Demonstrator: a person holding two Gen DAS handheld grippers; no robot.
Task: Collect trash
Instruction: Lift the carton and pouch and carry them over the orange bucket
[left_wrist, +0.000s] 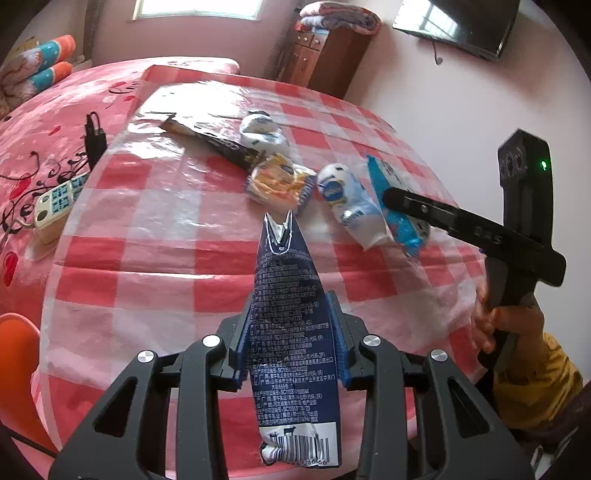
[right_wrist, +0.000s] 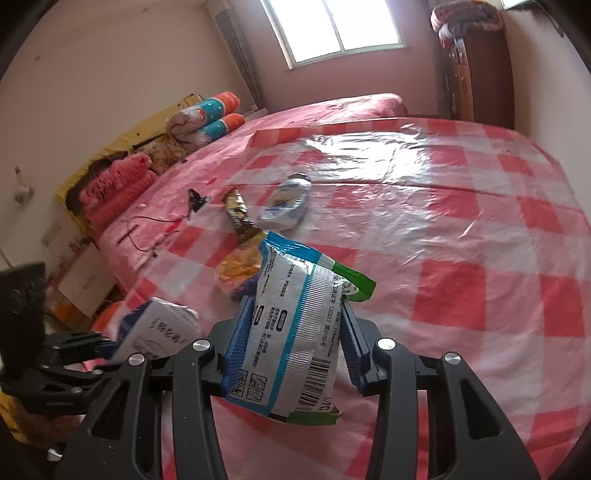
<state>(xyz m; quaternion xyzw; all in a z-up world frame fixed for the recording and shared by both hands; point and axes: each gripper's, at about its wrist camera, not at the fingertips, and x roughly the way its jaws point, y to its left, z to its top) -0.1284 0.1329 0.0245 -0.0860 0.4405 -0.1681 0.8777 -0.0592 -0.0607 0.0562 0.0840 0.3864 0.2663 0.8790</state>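
On the tabletop (left_wrist: 155, 258), under a red-and-white checked plastic cover, five pieces of trash lie loose: a long dark wrapper (left_wrist: 218, 142), two white pouches (left_wrist: 264, 131) (left_wrist: 347, 201), a yellow snack bag (left_wrist: 279, 182) and, beside the right gripper's tip, a blue-and-white packet. The left gripper (left_wrist: 291, 343) has its jaws narrowed on a dark blue milk carton (left_wrist: 291, 325), flattened and held lengthwise clear of the surface, probably so it can be carried off. The right gripper (right_wrist: 295, 339) likewise has its jaws closed on a white, blue and green packet (right_wrist: 295, 332), lifted above the cover. That makes two pieces in hand, one per gripper. A remote (left_wrist: 55, 203) and a charger (left_wrist: 94, 134) rest on the bed (left_wrist: 44, 122) beside the table, likely not trash
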